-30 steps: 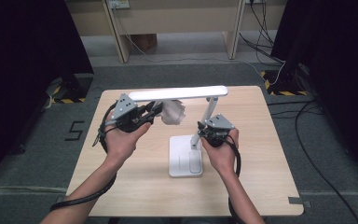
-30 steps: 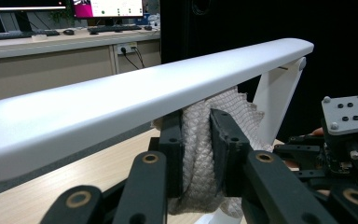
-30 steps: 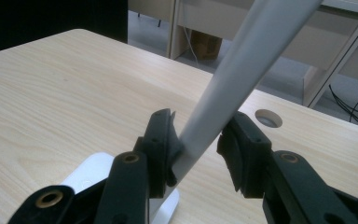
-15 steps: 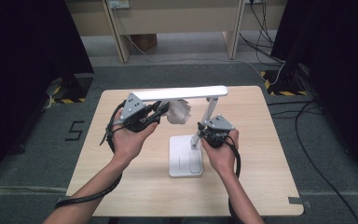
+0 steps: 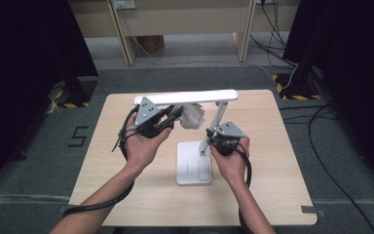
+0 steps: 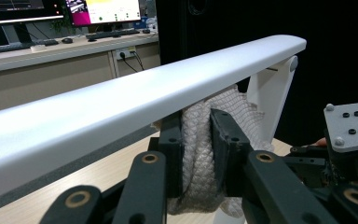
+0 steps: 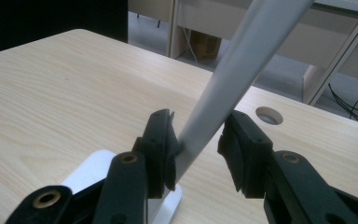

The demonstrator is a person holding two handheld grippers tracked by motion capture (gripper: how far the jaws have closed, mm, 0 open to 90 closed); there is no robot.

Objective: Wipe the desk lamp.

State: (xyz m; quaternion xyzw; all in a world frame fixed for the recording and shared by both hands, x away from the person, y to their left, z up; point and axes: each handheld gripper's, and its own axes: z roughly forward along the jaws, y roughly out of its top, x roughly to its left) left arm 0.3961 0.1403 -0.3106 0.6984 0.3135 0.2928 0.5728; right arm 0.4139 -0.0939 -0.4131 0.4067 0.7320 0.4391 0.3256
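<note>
A white desk lamp stands on the wooden table [image 5: 272, 161], with its flat base [image 5: 193, 163], slanted stem [image 5: 217, 117] and long level head [image 5: 190, 97]. My left gripper [image 5: 177, 114] is shut on a white knitted cloth [image 5: 193, 117] just under the head. In the left gripper view the cloth [image 6: 196, 154] is squeezed between the jaws of the left gripper [image 6: 196, 126], right against the underside of the head [image 6: 144, 98]. My right gripper [image 5: 209, 142] is low on the stem. Up close the stem [image 7: 233, 79] touches the left jaw of the right gripper [image 7: 200, 133], with a gap to the other jaw.
The lamp base [image 7: 86, 175] lies just below the right jaws. A round cable hole [image 7: 269, 115] is in the tabletop beyond the stem. The grey plate of the right gripper [image 6: 349, 123] is close to the left one. Desk legs and cables lie beyond the table's far edge.
My left gripper has slid a little to the right with the cloth under the lamp head. The right gripper has stayed at the stem.
</note>
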